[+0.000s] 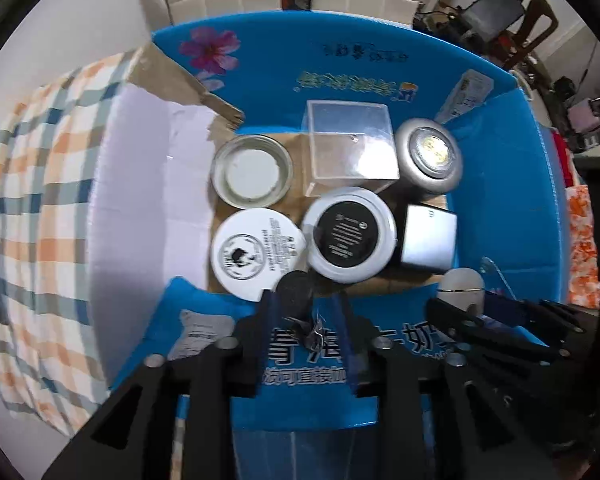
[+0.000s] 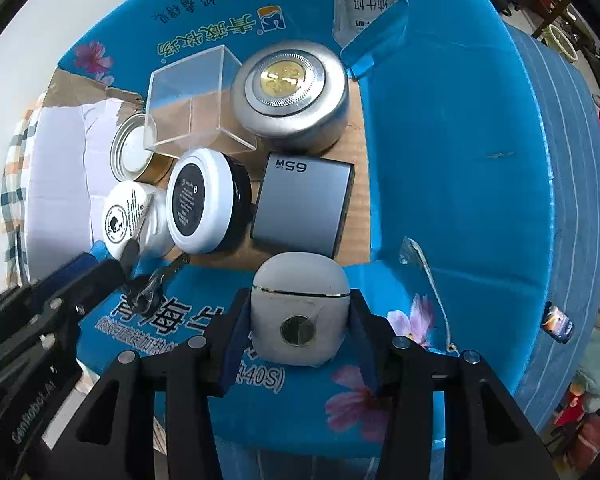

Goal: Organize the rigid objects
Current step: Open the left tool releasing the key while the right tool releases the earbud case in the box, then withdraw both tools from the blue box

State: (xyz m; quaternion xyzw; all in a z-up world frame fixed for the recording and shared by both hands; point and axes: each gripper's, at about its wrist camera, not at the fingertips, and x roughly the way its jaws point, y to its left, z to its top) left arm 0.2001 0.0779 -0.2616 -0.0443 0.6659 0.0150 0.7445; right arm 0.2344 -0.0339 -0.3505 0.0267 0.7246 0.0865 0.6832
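Note:
A blue cardboard box (image 1: 500, 184) holds a clear cube (image 1: 350, 152), a silver round tin (image 1: 430, 156), a white jar with a black label (image 1: 348, 234), a printed white tin (image 1: 256, 254), an open tin lid (image 1: 252, 170) and a grey charger block (image 1: 428, 240). My left gripper (image 1: 306, 300) points down over the box's near side. A black fob with keys (image 1: 304, 320) sits loose between its parted fingers. My right gripper (image 2: 299, 300) is shut on a white rounded case (image 2: 300, 312), just above the near flap beside the charger block (image 2: 304, 204).
The box's near flap (image 2: 172, 328) lies under both grippers, and its tall walls (image 2: 460, 160) close off the right and far sides. A checked cloth (image 1: 40, 200) covers the surface to the left. A torn brown flap (image 1: 172, 76) sticks up at the far left corner.

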